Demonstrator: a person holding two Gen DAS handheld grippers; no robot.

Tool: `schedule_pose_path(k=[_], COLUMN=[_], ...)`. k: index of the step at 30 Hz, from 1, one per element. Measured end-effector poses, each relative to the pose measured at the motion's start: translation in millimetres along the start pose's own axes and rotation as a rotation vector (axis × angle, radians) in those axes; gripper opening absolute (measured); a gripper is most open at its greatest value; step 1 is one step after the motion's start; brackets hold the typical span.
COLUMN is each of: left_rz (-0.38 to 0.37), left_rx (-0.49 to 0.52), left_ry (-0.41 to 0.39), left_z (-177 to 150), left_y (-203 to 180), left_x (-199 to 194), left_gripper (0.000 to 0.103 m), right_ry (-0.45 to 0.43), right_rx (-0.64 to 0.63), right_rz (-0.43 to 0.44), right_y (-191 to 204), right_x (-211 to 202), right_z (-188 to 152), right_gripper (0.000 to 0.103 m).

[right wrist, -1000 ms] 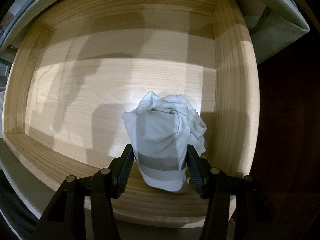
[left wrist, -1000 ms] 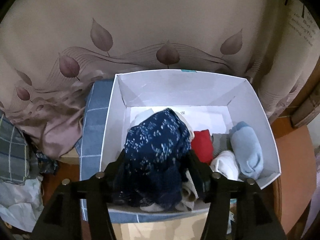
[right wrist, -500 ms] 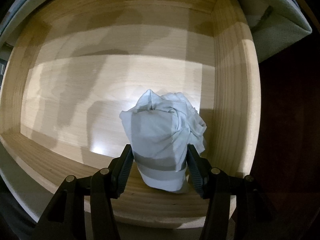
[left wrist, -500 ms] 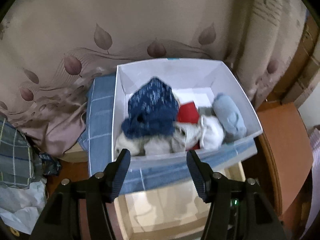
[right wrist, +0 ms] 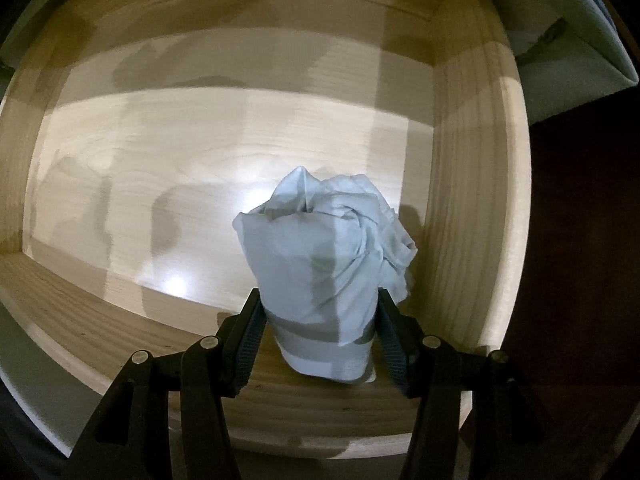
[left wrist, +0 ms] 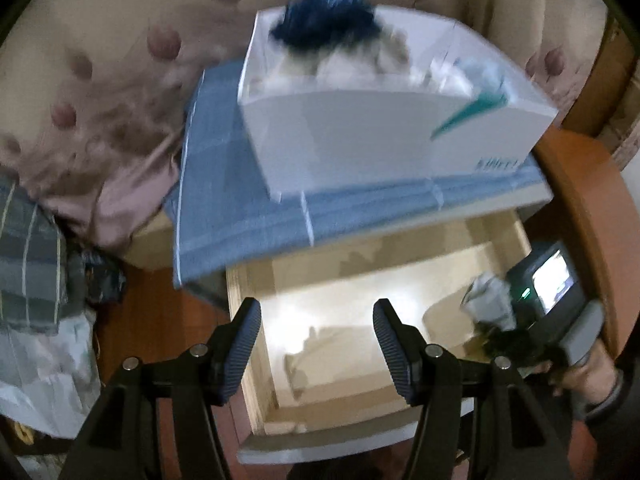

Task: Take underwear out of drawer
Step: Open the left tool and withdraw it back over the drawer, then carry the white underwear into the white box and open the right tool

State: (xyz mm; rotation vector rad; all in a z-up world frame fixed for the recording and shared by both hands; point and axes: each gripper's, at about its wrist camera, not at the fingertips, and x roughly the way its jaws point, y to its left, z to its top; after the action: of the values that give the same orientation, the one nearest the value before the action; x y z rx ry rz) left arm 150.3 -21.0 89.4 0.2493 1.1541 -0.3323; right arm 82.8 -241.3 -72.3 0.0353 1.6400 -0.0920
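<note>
My right gripper [right wrist: 318, 316] is shut on a pale blue-white bundle of underwear [right wrist: 320, 256] and holds it above the bare floor of the open wooden drawer [right wrist: 200, 160]. In the left wrist view that bundle [left wrist: 486, 300] shows at the right over the drawer [left wrist: 340, 320]. My left gripper [left wrist: 316, 340] is open and empty above the drawer's front left. A white box [left wrist: 380, 136] behind the drawer holds dark blue patterned underwear [left wrist: 324, 12] on top of other folded pieces.
The white box stands on a blue checked cloth [left wrist: 224, 208]. A pinkish leaf-print curtain [left wrist: 100, 60] hangs behind. Plaid fabric and a plastic bag [left wrist: 36, 320] lie at the left. A brown wooden surface [left wrist: 580, 208] borders the drawer at the right.
My left gripper let go of the dark blue underwear into the white box, then drew back and down over the drawer. My right gripper keeps the pale bundle, almost unmoved.
</note>
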Motion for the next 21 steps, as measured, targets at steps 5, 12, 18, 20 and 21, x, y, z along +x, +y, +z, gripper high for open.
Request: schedule_pose_path(k=[5, 12, 18, 20, 21], left_rz=[0.019, 0.040, 0.058, 0.080, 0.090], left_rx=[-0.064, -0.116, -0.126, -0.127, -0.130], left_ry=[0.024, 0.043, 0.045, 0.009, -0.006], left_z=[-32.4, -57.5, -68.2, -68.4, -69.3], left_y=[1.0, -6.6, -11.4, -12.1, -11.4], left_x=[29.4, 58.7, 68.4, 63.5, 61.5], left_gripper=[0.060, 0.060, 0.060, 0.060, 0.060], right_ry=[0.009, 0.004, -0.015, -0.030, -0.041], right_rx=[-0.010, -0.017, -0.012, -0.017, -0.021], right_rz=[-0.016, -0.019, 0.004, 0.001, 0.001], right_y=[9.5, 13.3, -5.5, -8.0, -7.4], right_x=[-2.7, -5.4, -8.5, -11.6, -14.0], right_z=[2.5, 2.8, -3.4, -4.9, -5.7], right_gripper=[0.049, 0.042, 0.038, 0.036, 0.035])
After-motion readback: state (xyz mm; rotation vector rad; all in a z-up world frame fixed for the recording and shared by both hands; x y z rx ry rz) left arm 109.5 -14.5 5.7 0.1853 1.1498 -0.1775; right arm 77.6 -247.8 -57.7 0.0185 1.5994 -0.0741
